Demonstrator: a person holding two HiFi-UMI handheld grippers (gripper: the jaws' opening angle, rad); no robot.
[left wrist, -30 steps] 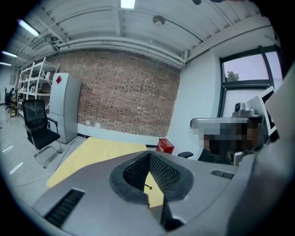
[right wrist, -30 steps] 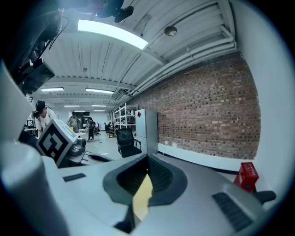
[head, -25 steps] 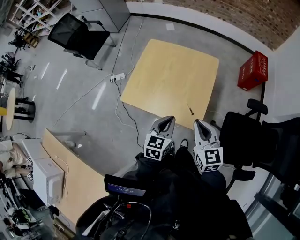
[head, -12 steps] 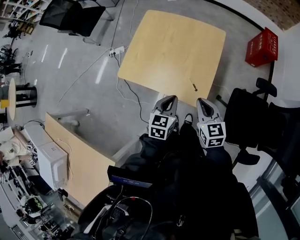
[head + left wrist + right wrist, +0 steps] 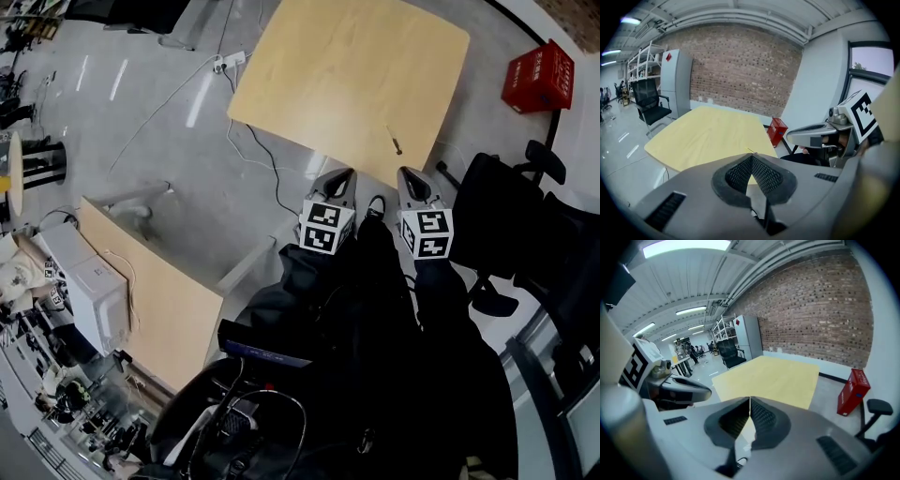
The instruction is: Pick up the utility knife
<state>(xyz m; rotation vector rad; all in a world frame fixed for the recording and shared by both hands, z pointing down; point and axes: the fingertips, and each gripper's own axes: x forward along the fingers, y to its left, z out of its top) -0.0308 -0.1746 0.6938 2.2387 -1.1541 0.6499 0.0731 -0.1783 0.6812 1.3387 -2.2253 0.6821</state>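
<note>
The utility knife [image 5: 395, 142] is a thin dark stick lying on the light wooden table [image 5: 347, 66], close to its near right edge. Both grippers hang side by side over the floor, just short of that edge. My left gripper [image 5: 344, 173] is shut with nothing between its pads. My right gripper [image 5: 407, 172] is shut and empty too, a little nearer the knife. In the left gripper view the knife [image 5: 750, 151] shows as a faint sliver just past the closed jaws. The right gripper view shows the table [image 5: 768, 378] but not the knife.
Black office chairs [image 5: 511, 234] stand right of the grippers. A red crate [image 5: 537, 77] sits on the floor beyond the table's right corner. A power strip [image 5: 228, 62] and cables lie left of the table. A second wooden table [image 5: 141, 291] with a white box [image 5: 94, 300] stands at left.
The head view has swung, so the table, knife and both grippers now sit higher in the frame. Both grippers stay shut and side by side, still just short of the table's edge.
</note>
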